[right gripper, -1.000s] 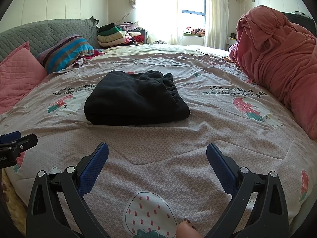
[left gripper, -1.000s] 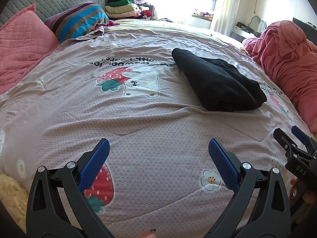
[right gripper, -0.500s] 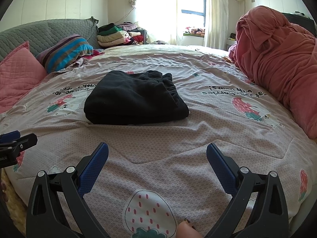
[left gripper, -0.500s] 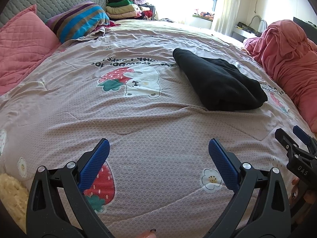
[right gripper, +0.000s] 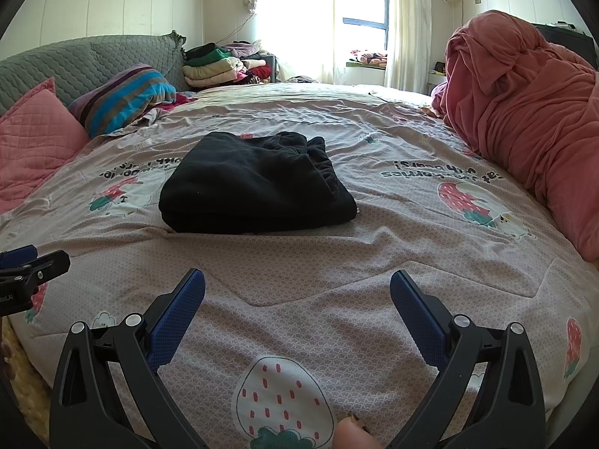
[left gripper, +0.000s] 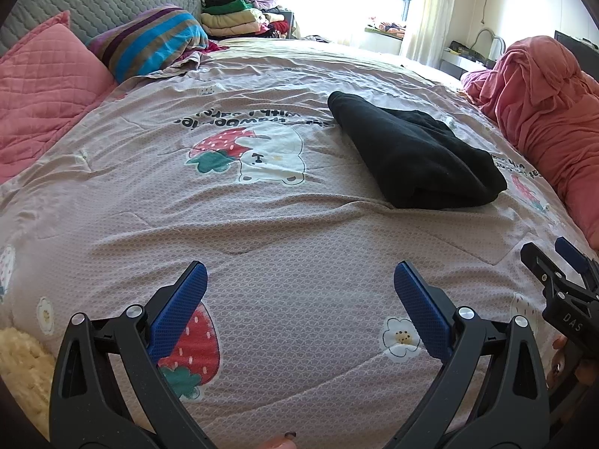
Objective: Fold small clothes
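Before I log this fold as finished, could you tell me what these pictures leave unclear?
- Black garment: its type and inner layers are hidden by its own folds, both views.
- Printed text on the bedspread: upside down, partly under the garment.
- Clothes pile by the window: too small to count.
- Right gripper in the left view: cut off by the edge.

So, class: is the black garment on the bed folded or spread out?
Folded. The black garment sits as a compact, thick rectangle with stacked layers at its near edge, lying on the bedspread.
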The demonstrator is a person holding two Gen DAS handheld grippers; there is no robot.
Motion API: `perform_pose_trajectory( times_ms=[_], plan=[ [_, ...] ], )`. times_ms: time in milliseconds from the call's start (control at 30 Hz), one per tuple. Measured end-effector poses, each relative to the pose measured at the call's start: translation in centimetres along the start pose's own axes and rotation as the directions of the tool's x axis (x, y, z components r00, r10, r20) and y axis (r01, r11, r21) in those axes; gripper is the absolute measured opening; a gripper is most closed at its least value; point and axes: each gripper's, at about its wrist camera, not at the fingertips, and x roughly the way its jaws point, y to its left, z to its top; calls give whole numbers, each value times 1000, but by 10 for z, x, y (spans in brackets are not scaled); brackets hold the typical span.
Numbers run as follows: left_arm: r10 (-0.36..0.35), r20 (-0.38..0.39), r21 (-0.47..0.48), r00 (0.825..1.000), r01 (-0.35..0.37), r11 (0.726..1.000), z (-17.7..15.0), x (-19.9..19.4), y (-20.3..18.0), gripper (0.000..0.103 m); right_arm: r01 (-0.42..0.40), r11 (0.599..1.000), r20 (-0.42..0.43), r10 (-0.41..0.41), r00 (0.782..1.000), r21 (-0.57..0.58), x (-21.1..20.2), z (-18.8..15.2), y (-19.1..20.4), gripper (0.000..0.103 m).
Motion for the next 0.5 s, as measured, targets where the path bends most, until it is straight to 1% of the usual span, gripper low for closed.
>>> perform_pose_trajectory(
  times_ms=[333, 400, 467, 500],
  plan=[
    [5, -6, 14, 1000, -5, 1000, -1, -1, 0, 94, 13, 1000, -10, -13, 1000, 14, -1, -3, -1, 98],
    [6, -9, 20, 1000, -6, 1000, -3, -2, 0, 94, 30, 999, -14, -29, 999, 24, -1, -2, -5, 98],
    [30, -11, 19, 999, -30, 999, -4, -1, 2, 94, 54, 998, -22, -53, 998, 43, -2, -1, -13, 98],
    [39, -13, 13, 999, -39, 999, -4, -1, 4, 94, 81, 995, -28, -79, 996, 59, -3, 0, -21, 98]
  ],
)
